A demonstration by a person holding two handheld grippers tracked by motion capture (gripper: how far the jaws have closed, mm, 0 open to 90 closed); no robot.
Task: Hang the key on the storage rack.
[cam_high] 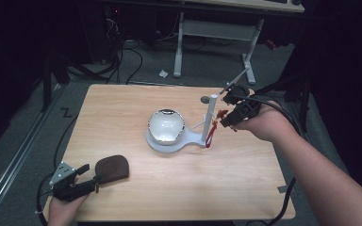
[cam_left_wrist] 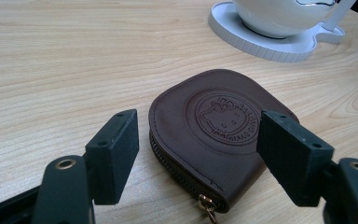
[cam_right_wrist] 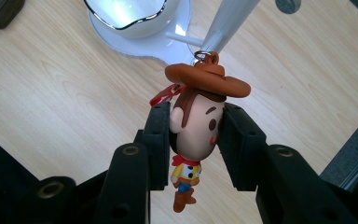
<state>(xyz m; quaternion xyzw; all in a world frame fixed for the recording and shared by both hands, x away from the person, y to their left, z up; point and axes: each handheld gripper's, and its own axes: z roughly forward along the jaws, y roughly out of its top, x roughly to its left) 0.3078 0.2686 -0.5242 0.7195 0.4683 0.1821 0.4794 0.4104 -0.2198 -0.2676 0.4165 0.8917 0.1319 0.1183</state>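
A brown leather coin pouch point(cam_left_wrist: 216, 135) with an embossed cat logo lies flat near the table's front left corner point(cam_high: 111, 168). My left gripper point(cam_left_wrist: 196, 154) stands open around its near end, one jaw on each side, neither touching. A small cowboy figure keychain point(cam_right_wrist: 196, 130) with a brown hat hangs head-up in my right gripper point(cam_right_wrist: 193, 135), which is shut on its head. In the high view my right gripper point(cam_high: 225, 120) holds the figure point(cam_high: 220, 114) beside the white post point(cam_high: 210, 115) of a stand. A red strap point(cam_high: 210, 135) dangles by the post.
A white bowl point(cam_high: 166, 125) sits on the stand's round white base point(cam_high: 194, 139) at the table's middle. A thin side peg point(cam_high: 199, 125) sticks out from the post. A grey disc point(cam_high: 205, 99) lies at the far edge. Cables trail over the floor behind.
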